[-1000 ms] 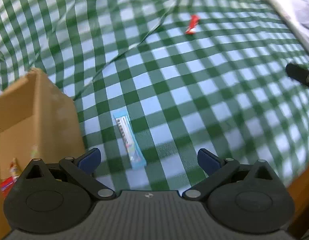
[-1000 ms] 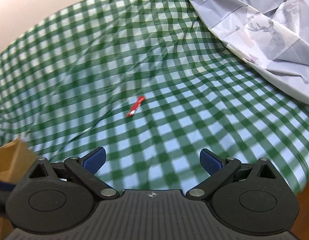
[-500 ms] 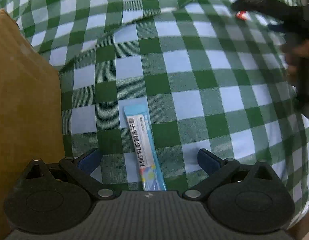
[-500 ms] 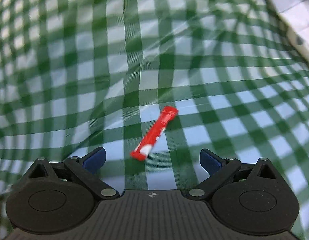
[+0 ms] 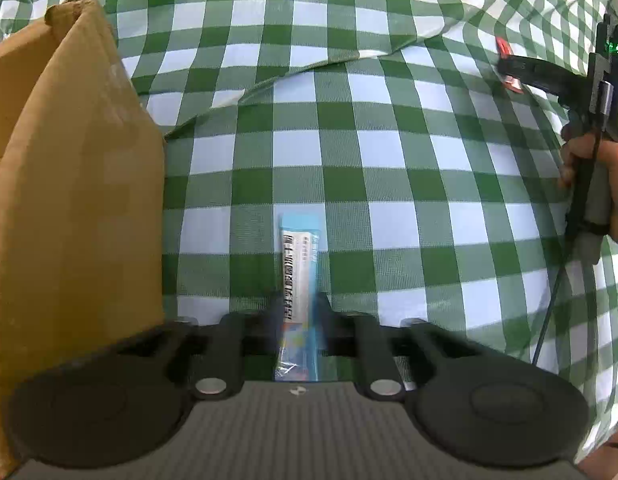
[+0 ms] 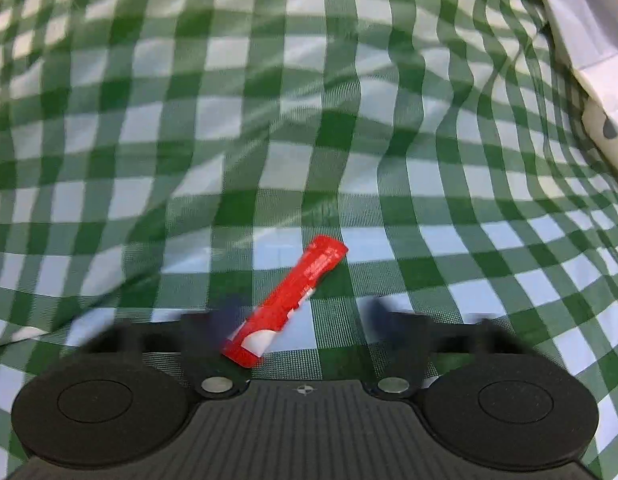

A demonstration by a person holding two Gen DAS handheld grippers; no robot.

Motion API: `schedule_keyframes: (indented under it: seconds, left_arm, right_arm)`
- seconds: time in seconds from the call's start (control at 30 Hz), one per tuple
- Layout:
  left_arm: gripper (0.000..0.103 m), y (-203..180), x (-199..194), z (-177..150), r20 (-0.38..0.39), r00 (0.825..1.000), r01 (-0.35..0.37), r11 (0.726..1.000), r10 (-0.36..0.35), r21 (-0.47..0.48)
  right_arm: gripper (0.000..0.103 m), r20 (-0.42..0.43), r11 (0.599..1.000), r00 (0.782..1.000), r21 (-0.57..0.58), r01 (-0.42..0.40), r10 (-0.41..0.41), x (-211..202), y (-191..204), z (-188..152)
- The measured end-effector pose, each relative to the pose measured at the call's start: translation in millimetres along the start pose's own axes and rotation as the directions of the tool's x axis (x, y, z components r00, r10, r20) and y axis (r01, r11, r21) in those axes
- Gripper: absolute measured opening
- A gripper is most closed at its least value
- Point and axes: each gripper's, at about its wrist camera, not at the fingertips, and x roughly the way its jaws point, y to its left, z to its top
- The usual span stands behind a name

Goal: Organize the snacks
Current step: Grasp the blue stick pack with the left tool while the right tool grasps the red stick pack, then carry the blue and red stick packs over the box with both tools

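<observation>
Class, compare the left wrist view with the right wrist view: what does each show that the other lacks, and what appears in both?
Only the left wrist view shows the brown cardboard box, the light-blue snack sachet pinched in the left tongs, and a hand holding the right tool. Only the right wrist view shows the pale grey printed sheet and the right tongs, jaws closing around the red snack stick. Both show that stick and the green-and-white checked cloth.

The right gripper (image 6: pixel 301 312) has fingers blurred by closing around the red packet (image 6: pixel 293 300). The cardboard box (image 5: pixel 69 200) is cut off at the left edge.
</observation>
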Motion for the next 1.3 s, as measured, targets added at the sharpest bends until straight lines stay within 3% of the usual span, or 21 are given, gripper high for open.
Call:
schedule_keyframes:
  seconds: [0.03,0.1,0.33,0.57,0.77,1.0,1.3]
  left_arm:
    - [0.016,0.2,-1.2,0.0,-0.004,1.0,0.004,1.0,-0.004,0.003]
    - [0.014,-1.8,-6.0,0.0,0.002,1.0,0.01,1.0,-0.01,0.013]
    - [0.014,-3.7,-68.0,-8.2,0.109,0.992,0.063,0.996,-0.069,0.059]
    - [0.014,19.5,-160.1,-36.5,0.231,0.967,0.092,0.993,-0.108,0.079]
    - [0.014,54.9,-228.9,-78.3,0.29,0.955,0.046,0.997,-0.064,0.067]
    - [0.014,98.3,-275.8,-144.7,0.275,0.961,-0.024,0.999,0.015,0.031]
    - [0.014,167.5,-312.8,-225.1,0.317,0.943,-0.09,0.995,0.098,-0.039]
  right_arm:
    - [0.016,-0.003,1.0,1.0,-0.008,0.0,0.0,-5.6,-2.4,2.9]
    - [0.012,-0.021,1.0,1.0,-0.022,0.006,-0.007,-10.1,-3.5,4.1]
    - [0.012,-0.008,1.0,1.0,0.003,-0.018,0.018,-71.6,-6.8,5.3]
    - [0.012,0.032,0.996,0.997,0.047,-0.078,0.077,-185.6,4.6,1.5]
    - [0.012,0.072,0.983,0.983,0.057,-0.173,0.169,-298.5,44.7,-19.2]
    - [0.012,0.06,0.951,0.954,0.087,-0.297,0.292,-415.6,100.6,-64.0]
    - [0.012,0.004,0.902,0.902,0.021,-0.431,0.431,-517.2,177.2,-112.4]
